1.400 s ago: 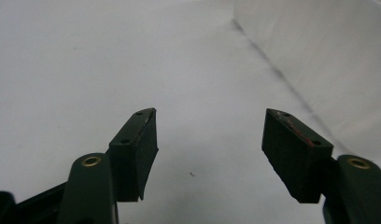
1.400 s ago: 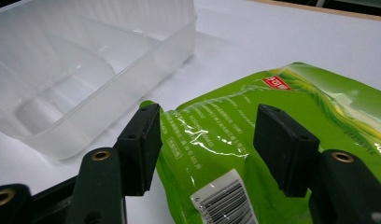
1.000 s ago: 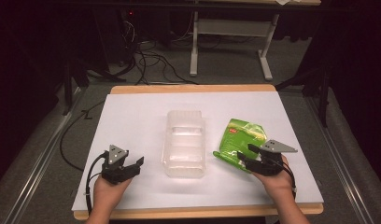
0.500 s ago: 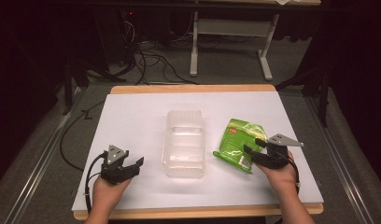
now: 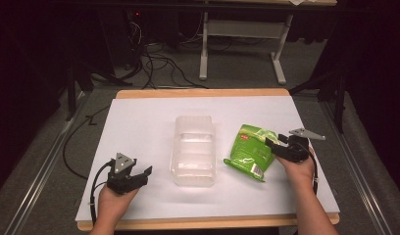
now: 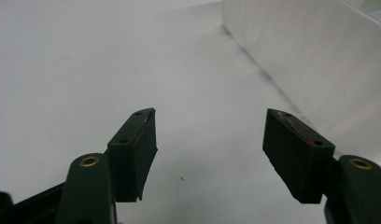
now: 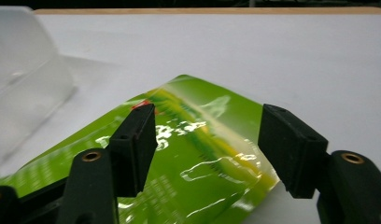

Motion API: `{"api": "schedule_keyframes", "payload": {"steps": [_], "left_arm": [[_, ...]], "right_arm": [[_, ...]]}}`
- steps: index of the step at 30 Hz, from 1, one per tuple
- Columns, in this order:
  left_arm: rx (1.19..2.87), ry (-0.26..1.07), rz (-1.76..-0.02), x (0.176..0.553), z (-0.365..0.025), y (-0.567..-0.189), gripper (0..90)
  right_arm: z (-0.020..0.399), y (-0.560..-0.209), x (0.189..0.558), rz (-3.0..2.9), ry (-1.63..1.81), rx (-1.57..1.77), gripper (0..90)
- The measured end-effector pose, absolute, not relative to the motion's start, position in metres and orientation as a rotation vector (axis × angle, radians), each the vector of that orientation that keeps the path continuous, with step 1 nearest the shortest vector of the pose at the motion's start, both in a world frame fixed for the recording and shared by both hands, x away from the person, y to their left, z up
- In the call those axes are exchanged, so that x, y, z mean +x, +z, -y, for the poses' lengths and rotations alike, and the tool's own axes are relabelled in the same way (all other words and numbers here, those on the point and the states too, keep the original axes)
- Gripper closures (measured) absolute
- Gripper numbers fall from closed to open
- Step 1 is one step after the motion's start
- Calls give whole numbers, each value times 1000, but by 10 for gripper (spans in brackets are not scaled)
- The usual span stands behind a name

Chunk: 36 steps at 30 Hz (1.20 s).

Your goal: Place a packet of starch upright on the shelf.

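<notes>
Nothing is being held yet: the right gripper (image 5: 279,146), jaws spread, is straddling the green snack bag (image 5: 249,151), lying at three o'clock beside the clear plastic container (image 5: 194,151). The left gripper (image 5: 139,176) is resting spread at seven o'clock.

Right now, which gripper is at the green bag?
The right gripper, jaws open over the green bag. The left gripper sits apart, beside the clear container.
</notes>
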State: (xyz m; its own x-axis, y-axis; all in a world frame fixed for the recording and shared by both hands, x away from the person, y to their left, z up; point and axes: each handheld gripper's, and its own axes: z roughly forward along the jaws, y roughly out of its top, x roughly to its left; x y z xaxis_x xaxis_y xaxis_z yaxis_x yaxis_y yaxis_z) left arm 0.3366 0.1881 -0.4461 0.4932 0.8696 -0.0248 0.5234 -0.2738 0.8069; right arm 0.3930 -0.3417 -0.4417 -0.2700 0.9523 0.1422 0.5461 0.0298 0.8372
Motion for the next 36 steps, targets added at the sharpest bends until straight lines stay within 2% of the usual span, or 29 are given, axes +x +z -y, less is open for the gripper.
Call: {"api": "schedule_keyframes", "payload": {"steps": [12,20,24,28,32,36], "left_arm": [[1966,556,-1150,337,-187,-448,355],[1966,557,-1141,336,-186,-447,355],[1974,561,-1130,336,-186,-446,355],[1974,564,-1133,336,-185,-447,355],[1972,565,-1124,335,-185,-446,355],[1971,564,-1125,335,-186,-446,355]], "right_arm": [[361,-463,429,-1878,1117,1702,300],[363,-471,431,-1924,1137,1745,351],[366,-473,428,-1942,1175,1758,478],[367,-476,426,-1964,1161,1777,550],[368,-475,425,-1962,1193,1771,737],[364,-470,421,-1970,1204,1726,820]]}}
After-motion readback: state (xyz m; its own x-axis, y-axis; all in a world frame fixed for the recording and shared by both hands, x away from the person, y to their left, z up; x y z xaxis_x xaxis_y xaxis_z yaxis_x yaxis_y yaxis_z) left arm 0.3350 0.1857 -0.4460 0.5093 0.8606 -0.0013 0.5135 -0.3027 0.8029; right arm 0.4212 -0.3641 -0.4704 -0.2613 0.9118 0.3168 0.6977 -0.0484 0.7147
